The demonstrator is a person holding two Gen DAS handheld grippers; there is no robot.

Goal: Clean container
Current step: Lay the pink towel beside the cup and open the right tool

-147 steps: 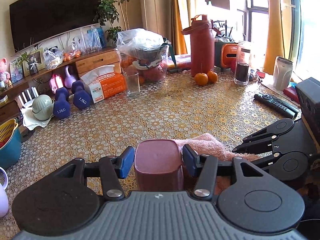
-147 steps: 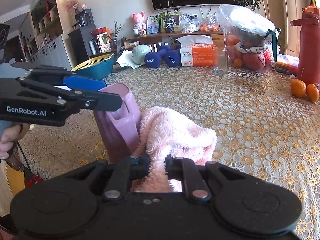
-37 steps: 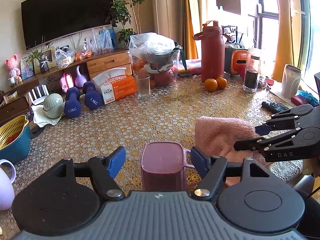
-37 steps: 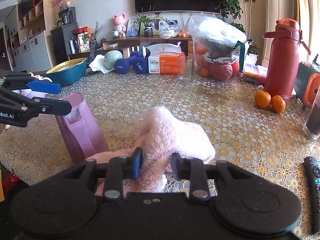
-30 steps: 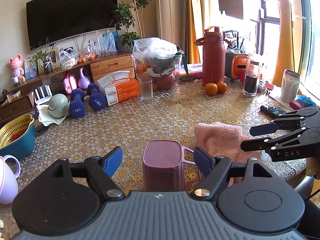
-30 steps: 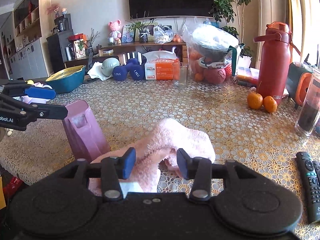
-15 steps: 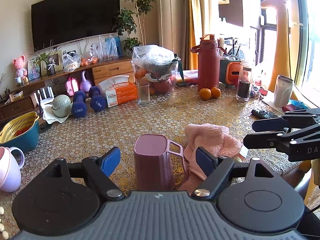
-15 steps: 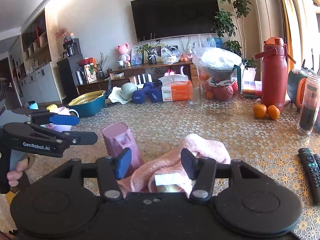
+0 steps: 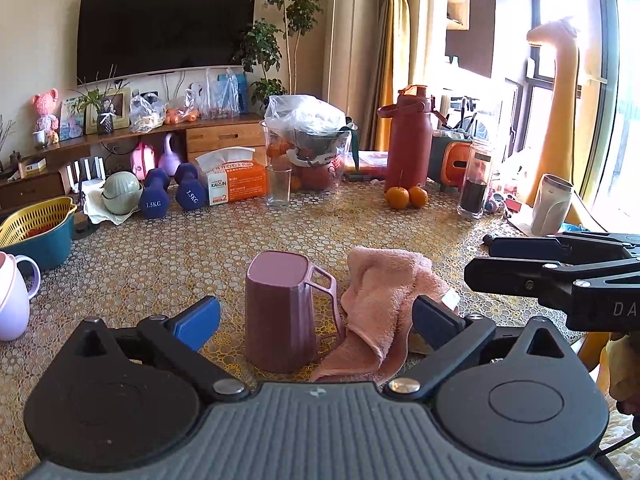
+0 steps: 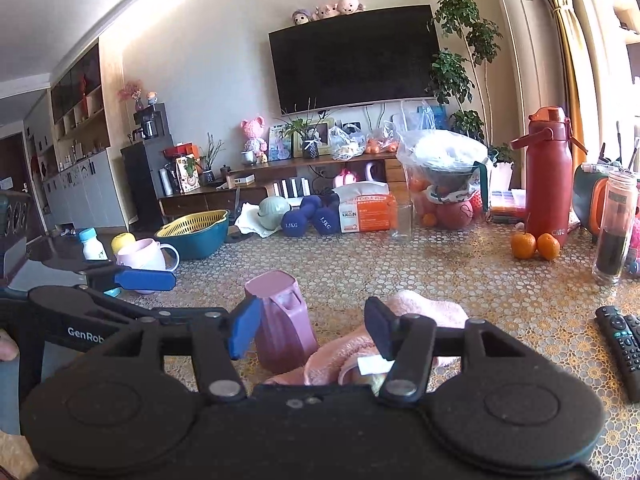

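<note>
One mauve cup (image 9: 280,312) stands upside down on your table (image 9: 160,256), one pink towel (image 9: 384,300) touching its handle side. Your left gripper (image 9: 316,314) and right gripper (image 10: 312,330) are both spread wide, grasping nothing. Two oranges (image 9: 407,197) sit well apart.

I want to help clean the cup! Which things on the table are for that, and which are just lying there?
For the job:
purple cup
pink towel
left gripper
right gripper

Just lying about:
dumbbells
tissue box
oranges
red bottle
remote
empty glass
</note>
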